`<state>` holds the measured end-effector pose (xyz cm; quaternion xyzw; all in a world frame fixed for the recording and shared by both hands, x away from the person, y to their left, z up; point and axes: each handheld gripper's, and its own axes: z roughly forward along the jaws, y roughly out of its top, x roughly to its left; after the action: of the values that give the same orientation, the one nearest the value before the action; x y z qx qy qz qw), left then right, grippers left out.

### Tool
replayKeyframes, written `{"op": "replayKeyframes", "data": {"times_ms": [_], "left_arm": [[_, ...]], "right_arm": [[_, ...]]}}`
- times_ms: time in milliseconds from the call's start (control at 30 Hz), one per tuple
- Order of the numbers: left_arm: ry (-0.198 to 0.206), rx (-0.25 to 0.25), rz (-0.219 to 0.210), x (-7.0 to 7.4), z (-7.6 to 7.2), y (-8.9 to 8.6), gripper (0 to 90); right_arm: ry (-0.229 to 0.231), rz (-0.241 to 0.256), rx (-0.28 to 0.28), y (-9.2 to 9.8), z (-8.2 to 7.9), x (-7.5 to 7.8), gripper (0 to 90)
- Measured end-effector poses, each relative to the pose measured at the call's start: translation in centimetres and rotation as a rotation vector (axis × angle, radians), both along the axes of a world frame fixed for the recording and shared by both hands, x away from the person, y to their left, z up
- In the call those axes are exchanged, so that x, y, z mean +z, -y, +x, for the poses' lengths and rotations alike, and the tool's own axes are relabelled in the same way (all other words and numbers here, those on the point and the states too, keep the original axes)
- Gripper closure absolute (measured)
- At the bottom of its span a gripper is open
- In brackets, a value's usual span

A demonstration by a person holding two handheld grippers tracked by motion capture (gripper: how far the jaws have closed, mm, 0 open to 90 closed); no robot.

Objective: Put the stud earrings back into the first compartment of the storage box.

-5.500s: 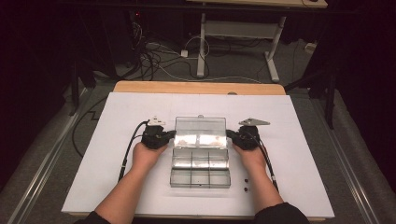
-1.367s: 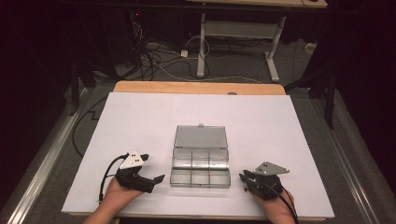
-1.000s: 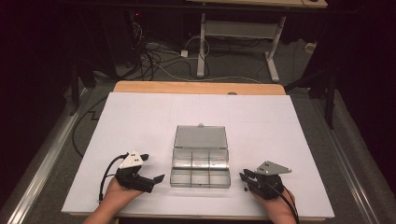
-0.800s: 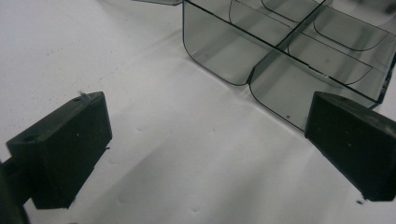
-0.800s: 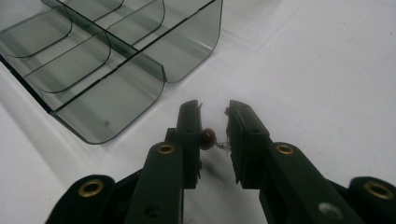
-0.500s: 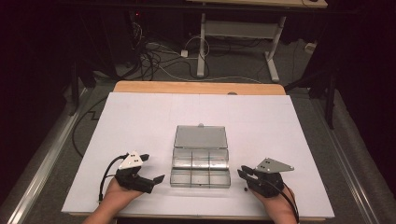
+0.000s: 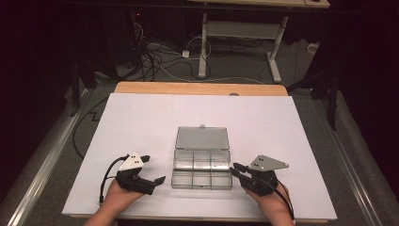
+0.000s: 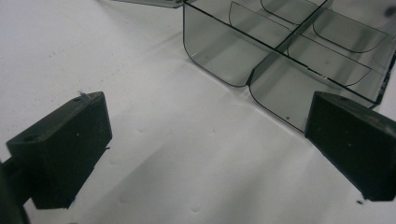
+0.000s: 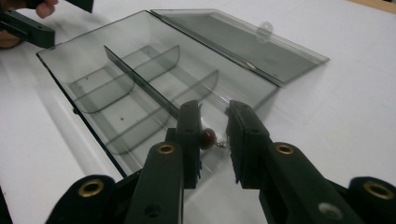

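— What is cut off or hidden?

— The box [image 8: 289, 56] is cropped by the top and right edges of the left gripper view. In the right gripper view, a small dark bead [image 9: 208, 136] is partly hidden between the jaws of the right gripper [image 9: 214, 140].

— Can a grip be told?

— No. In the high view, the bead is too small to be seen.

No legible text, label, brand, number or sign was found in any view. The clear compartment box [image 7: 202, 165] carried no marking (walls and open lid were plain), the grey plates on the grippers were blank, and the white table cover [image 7: 141, 117] bore no print.
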<state>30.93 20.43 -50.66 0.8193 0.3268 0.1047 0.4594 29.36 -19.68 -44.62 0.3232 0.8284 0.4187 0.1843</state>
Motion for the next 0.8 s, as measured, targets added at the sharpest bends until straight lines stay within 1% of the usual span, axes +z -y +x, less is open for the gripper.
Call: {"op": "replayKeyframes", "data": {"times_ms": [133, 267, 600, 800], "left_arm": [[-0.002, 0.003, -0.001, 0.0, 0.0, 0.0, 0.1], [-0.001, 0.002, -0.002, 0.0, 0.0, 0.0, 0.1], [0.003, 0.003, 0.003, 0.0, 0.0, 0.0, 0.1], [0.005, -0.003, 0.002, 0.0, 0.0, 0.0, 0.1]], "right_arm": [[-0.002, -0.006, 0.036, -1.6, 0.4, 0.1, 75.6], [-0.018, -0.02, 0.067, -3.0, 0.9, -0.3, 75.7], [-0.048, -0.042, 0.122, -5.6, 1.7, -0.5, 75.6], [-0.046, -0.053, 0.145, -7.1, 2.1, -0.2, 75.6]]}}
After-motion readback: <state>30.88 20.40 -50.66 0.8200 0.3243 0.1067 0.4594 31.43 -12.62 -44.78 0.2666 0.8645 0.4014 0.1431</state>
